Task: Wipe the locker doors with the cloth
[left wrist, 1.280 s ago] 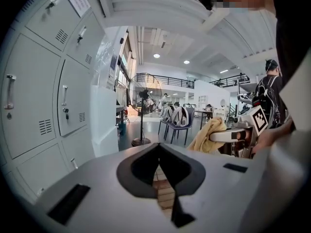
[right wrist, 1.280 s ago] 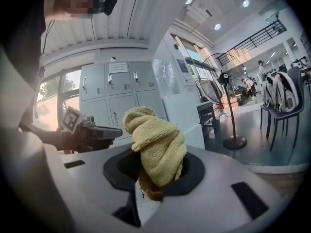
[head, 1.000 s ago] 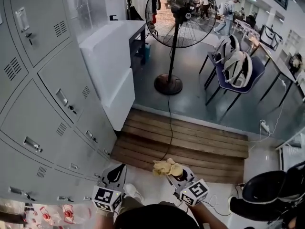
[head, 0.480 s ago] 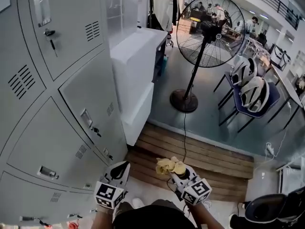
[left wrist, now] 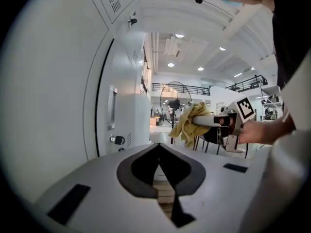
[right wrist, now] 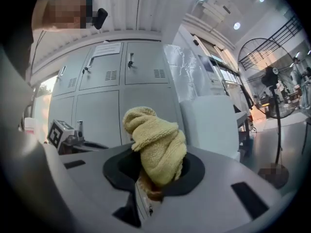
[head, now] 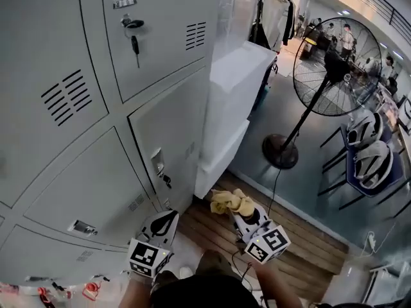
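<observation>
A mustard-yellow cloth point(head: 232, 203) stands out against pale grey locker doors point(head: 96, 178) with dark slotted vents point(head: 65, 98). Brown wooden slats point(head: 308, 239) run in stripes below. The tall standing fan point(head: 331, 66) is black.

Fuzzy terry cloth point(head: 232, 202); smooth matt metal locker doors point(head: 96, 191)

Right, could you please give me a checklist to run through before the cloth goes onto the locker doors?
1. Grip of right claw on cloth: ok, bunched between the jaws.
2. State of left claw: ok, shut and empty.
3. Contact of cloth with a locker door: not ok, they are apart.
4. Doors shut flush: ok, as far as they show.
5. Wiping path free of snags: not ok, a key hangs from the upper lock.
6. Cleanliness of cloth: cannot tell.
</observation>
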{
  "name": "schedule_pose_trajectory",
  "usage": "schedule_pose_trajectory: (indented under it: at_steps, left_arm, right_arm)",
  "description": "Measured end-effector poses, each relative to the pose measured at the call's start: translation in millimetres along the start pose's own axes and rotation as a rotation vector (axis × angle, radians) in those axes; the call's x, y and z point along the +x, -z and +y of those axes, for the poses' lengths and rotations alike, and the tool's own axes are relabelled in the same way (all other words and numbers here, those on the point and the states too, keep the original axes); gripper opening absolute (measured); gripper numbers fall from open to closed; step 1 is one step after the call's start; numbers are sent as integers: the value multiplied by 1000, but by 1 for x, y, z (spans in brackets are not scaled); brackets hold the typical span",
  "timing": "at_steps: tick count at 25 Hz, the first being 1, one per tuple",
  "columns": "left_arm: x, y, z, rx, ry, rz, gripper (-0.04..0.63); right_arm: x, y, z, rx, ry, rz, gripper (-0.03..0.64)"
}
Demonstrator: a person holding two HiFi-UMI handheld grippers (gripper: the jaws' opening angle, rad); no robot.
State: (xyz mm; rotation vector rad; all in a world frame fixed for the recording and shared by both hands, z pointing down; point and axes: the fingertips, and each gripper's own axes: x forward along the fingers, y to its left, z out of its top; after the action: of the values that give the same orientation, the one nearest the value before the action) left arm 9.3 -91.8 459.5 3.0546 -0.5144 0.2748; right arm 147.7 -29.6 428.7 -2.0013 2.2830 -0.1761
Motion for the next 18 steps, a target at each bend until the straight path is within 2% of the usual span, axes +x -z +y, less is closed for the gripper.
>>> schedule_pose_trajectory:
  at_steps: [10,15,18]
  left_arm:
    - [-19,-11,55,-23,-251,-8,9]
    - [-31,-11,68,-45,-370,-10,9]
    - [-35,-10,70,-60,-418,-3,9]
  right_arm:
    - [123,-71,40,-44,-368,-89,86]
    - [157,-102,65,-70,-514,-139,86]
    - [168,-118,76,-68,-569,-168,86]
